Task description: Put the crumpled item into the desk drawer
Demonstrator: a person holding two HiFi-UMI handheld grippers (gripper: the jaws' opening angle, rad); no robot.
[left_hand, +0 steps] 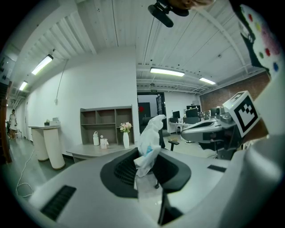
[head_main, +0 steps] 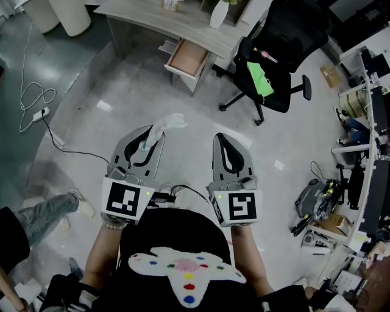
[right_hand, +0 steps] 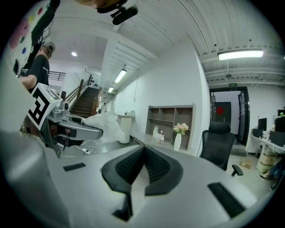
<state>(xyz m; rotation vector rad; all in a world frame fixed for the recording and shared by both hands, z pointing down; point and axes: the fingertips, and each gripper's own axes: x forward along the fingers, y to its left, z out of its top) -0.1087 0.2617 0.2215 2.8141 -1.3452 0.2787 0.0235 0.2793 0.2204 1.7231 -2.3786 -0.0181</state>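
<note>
A crumpled white item [head_main: 168, 123] sticks out from the tips of my left gripper [head_main: 153, 136], which is shut on it. In the left gripper view the crumpled item [left_hand: 151, 131] stands up between the dark pads [left_hand: 124, 168]. My right gripper [head_main: 227, 141] is held beside the left one, shut with nothing in it; in its own view the right gripper [right_hand: 143, 150] has its tips touching. Both are over the floor, well short of the grey desk [head_main: 152, 17]. The desk drawer [head_main: 187, 58] stands pulled out and looks empty.
A black office chair [head_main: 271, 58] with a green thing on its seat stands right of the drawer. A white vase [head_main: 219, 14] is on the desk. A power strip with cable [head_main: 38, 113] lies at the left. A person's leg [head_main: 52, 210] is at lower left, equipment [head_main: 317, 201] at right.
</note>
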